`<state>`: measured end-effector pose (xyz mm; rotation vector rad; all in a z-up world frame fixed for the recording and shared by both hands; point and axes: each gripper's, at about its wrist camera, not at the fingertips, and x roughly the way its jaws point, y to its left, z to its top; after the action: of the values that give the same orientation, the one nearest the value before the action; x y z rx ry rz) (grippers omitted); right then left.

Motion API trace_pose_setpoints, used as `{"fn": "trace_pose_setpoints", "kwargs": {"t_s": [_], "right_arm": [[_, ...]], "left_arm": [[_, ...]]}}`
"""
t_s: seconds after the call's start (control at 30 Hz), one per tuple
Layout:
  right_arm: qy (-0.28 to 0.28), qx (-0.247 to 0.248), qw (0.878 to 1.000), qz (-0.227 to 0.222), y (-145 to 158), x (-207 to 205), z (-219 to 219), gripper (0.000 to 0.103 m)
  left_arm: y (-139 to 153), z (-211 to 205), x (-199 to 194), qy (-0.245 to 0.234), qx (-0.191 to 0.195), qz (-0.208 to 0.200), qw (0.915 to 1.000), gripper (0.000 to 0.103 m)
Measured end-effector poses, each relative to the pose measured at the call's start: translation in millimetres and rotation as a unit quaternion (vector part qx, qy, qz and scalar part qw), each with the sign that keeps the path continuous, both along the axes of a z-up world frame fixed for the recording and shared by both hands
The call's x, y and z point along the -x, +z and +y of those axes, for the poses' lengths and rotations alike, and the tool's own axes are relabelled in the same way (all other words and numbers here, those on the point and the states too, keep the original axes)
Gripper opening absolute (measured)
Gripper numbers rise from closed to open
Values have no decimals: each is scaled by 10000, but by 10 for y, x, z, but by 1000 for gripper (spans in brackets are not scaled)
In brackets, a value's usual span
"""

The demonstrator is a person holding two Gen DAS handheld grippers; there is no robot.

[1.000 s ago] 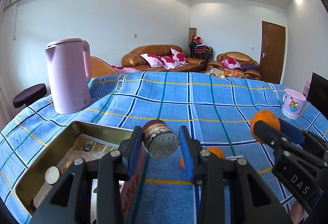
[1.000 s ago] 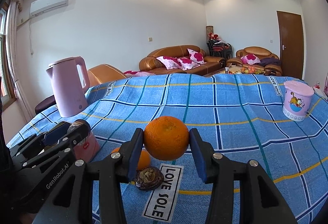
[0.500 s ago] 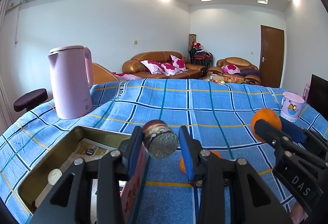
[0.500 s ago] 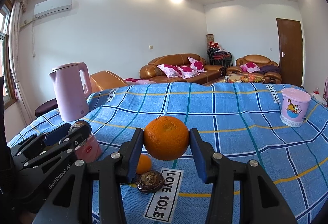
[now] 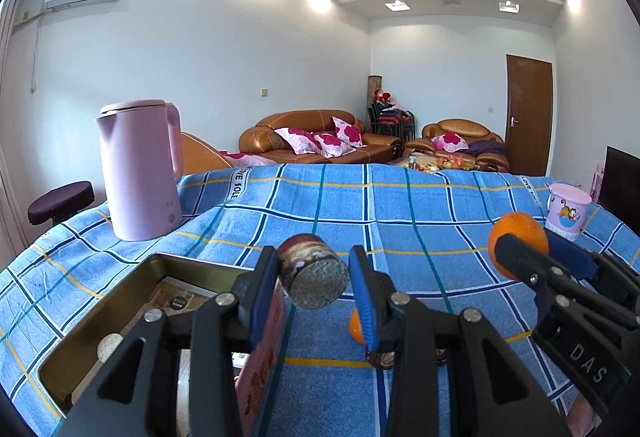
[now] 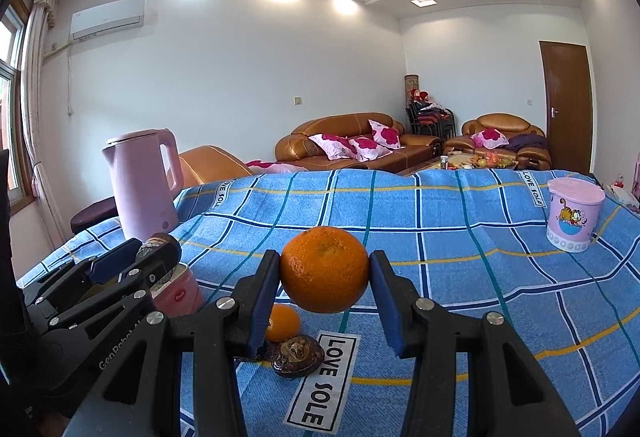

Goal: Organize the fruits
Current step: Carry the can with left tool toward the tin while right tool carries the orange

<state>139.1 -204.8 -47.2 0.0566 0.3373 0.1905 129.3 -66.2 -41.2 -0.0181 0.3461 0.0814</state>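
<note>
Orange (image 6: 324,269) clamped in right gripper (image 6: 324,277), left gripper (image 5: 312,277) gripping brown fruit (image 5: 312,271), tin (image 5: 120,317) only in left view, dark fruit (image 6: 297,355) clear only in right.

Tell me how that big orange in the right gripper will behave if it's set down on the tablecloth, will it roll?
Probably it rolls a little: the orange looks nearly round, and the right gripper touches it only at its two sides. The tablecloth looks soft, which should slow it. Its pebbled peel looks grippy, so slipping seems unlikely.
</note>
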Motion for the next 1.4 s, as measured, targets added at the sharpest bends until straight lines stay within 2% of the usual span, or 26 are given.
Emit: {"fn": "trace_pose_setpoints", "kwargs": {"t_s": [0.6, 1.4], "right_arm": [[44, 34, 10000, 80, 28, -15, 65, 48], [805, -39, 9964, 281, 166, 16, 588, 48]], "left_arm": [[-8, 105, 36, -54, 135, 89, 9999, 38], [81, 516, 174, 134, 114, 330, 9993, 38]]}}
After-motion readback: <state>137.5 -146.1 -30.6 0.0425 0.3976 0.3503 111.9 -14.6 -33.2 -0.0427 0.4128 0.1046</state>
